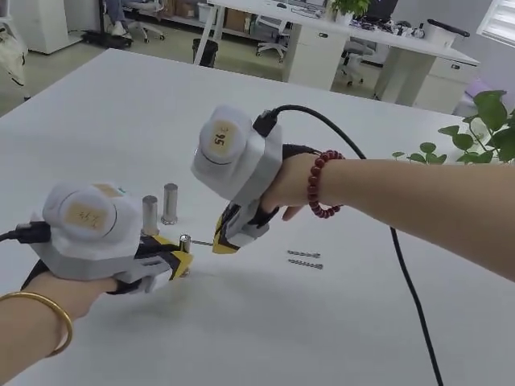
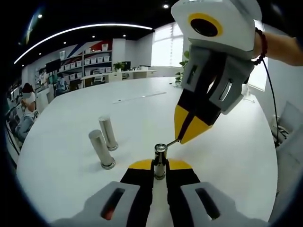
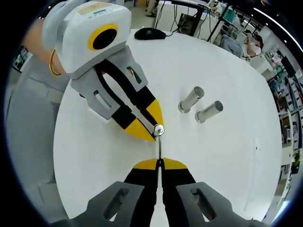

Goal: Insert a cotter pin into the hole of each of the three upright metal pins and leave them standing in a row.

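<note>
Clamping metal pin [image 2: 160, 160] between left fingers [image 2: 141, 176], cotter pin [image 3: 160, 147] in right fingers [image 3: 146, 174]

The place was an open-plan office: a large white table [image 1: 338, 322], white desks [image 1: 318, 60] with rolling chairs [image 1: 272, 32], potted plants [image 1: 487, 121], shelves of storage bins [image 2: 94, 60] and a curved ceiling light strip [image 2: 80, 29] overhead.
</note>
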The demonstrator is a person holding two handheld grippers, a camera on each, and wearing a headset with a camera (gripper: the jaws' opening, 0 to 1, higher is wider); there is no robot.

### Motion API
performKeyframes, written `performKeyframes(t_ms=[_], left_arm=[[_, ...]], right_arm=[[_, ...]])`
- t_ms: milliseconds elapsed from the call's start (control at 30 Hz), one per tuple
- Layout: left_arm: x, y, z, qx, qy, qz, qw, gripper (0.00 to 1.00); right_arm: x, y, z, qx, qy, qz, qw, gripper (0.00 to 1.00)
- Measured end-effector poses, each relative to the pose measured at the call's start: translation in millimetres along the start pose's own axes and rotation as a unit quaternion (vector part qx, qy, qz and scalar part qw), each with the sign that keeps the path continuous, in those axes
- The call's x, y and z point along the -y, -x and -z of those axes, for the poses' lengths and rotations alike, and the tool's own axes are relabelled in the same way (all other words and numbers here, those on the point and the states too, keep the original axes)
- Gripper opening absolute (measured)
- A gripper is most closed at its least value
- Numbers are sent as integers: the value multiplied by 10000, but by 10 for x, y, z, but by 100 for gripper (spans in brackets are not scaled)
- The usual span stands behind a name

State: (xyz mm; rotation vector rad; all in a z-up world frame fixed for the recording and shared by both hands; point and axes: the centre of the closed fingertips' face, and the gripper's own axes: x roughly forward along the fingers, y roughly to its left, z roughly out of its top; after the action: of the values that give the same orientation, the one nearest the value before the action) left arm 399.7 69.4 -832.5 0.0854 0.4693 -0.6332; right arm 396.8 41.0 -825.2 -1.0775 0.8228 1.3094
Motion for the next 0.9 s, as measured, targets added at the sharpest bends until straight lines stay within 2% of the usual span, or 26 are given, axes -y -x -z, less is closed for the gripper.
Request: performKeyframes(t_ms=[433,900], left_arm=[[27,-22,-4,12,-34,32,10000,7],[35,-29,10,31,-24,52,10000,7]], right_arm=[[-2,7,-79,91,192,11,9998,3],[-15,-37,-187,341,-134,-104,9993,3]])
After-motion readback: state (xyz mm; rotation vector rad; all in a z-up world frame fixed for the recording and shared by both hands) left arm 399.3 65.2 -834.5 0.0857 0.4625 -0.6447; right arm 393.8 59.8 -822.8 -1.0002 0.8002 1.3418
